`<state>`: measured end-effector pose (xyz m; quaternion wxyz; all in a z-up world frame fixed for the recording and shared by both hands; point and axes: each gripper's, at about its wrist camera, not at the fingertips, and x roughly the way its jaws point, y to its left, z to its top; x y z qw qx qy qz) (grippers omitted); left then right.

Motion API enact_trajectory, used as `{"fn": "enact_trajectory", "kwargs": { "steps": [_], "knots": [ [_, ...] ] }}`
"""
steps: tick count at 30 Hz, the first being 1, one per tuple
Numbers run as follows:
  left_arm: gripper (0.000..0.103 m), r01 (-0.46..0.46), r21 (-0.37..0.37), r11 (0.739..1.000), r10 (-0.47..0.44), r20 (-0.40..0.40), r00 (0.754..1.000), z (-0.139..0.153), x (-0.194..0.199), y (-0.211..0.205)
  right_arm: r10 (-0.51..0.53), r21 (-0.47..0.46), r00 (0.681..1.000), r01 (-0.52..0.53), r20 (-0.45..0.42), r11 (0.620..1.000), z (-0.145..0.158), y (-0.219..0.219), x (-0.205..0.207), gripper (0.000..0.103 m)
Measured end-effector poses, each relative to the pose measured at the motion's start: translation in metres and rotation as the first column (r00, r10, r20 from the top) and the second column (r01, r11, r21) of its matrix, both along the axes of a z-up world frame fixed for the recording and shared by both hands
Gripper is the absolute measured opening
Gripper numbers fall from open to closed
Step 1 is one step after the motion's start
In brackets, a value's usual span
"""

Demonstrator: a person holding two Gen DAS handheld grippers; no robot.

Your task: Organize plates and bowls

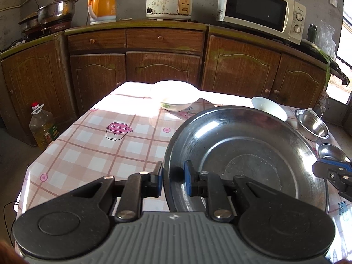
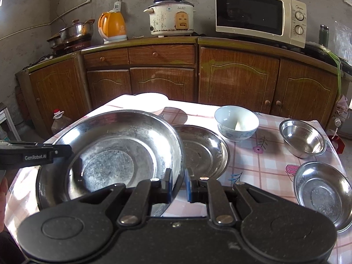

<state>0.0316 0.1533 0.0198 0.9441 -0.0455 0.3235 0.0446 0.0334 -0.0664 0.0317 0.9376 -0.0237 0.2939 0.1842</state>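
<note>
Above the checked table [image 1: 92, 145], each hand-held gripper, left [image 1: 173, 179] and right [image 2: 178, 184], clamps opposite rims of the large steel basin [image 1: 248, 154].

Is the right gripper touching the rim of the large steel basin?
Touching. In the right wrist view the right gripper has one finger inside and one outside the large steel basin, clamped shut on its rim.

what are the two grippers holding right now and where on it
Both hold the big steel pan by its rim: the left gripper clamps the left edge, the right gripper the right edge.
</note>
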Motion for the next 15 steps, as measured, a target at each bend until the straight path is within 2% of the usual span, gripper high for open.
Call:
{"fn": "enact_trajectory", "kwargs": {
  "steps": [15],
  "knots": [
    [0.02, 0.06, -0.002, 0.998, -0.06, -0.005, 0.998, -0.003, -0.006, -0.044, -0.076, 0.019, 0.997, 0.076, -0.003, 0.997, 0.0, -0.049, -0.02, 0.017]
  ]
}}
